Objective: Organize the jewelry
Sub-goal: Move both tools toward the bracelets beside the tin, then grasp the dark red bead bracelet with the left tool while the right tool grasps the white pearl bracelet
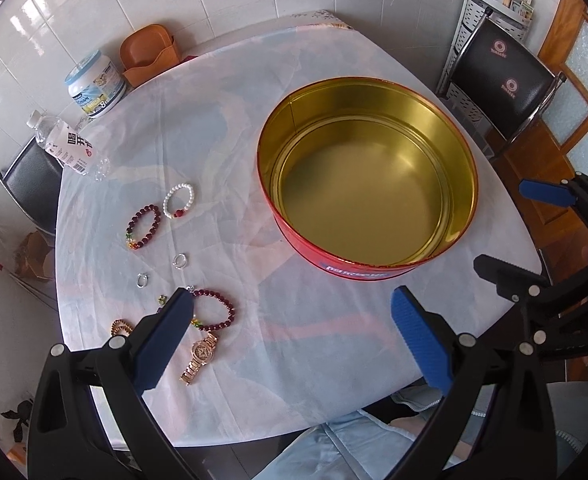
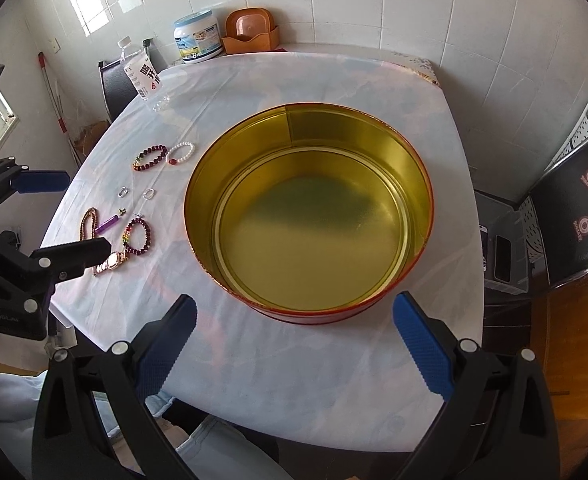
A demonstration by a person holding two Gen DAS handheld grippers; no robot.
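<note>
A big round tin (image 1: 367, 274), red outside and gold inside, stands empty mid-table; it is also the tin (image 2: 417, 184) in the right wrist view. Left of it the jewelry lies loose: a white bead bracelet (image 1: 166, 202), a dark red bracelet (image 1: 150, 209), two silver rings (image 1: 179, 261), a second dark red bracelet (image 1: 230, 306), a gold watch (image 1: 202, 352) and a gold bead chain (image 2: 88, 222). My left gripper (image 1: 294, 320) is open above the near table edge, its left finger covering part of the jewelry. My right gripper (image 2: 295, 340) is open in front of the tin, holding nothing.
At the far left of the table lie a water bottle (image 1: 64, 144), a white tub (image 1: 94, 84) and an orange holder (image 1: 150, 54). A black chair (image 1: 501, 76) stands at the right, another (image 1: 34, 184) at the left. A person's light blue trousers (image 1: 333, 448) are under the near edge.
</note>
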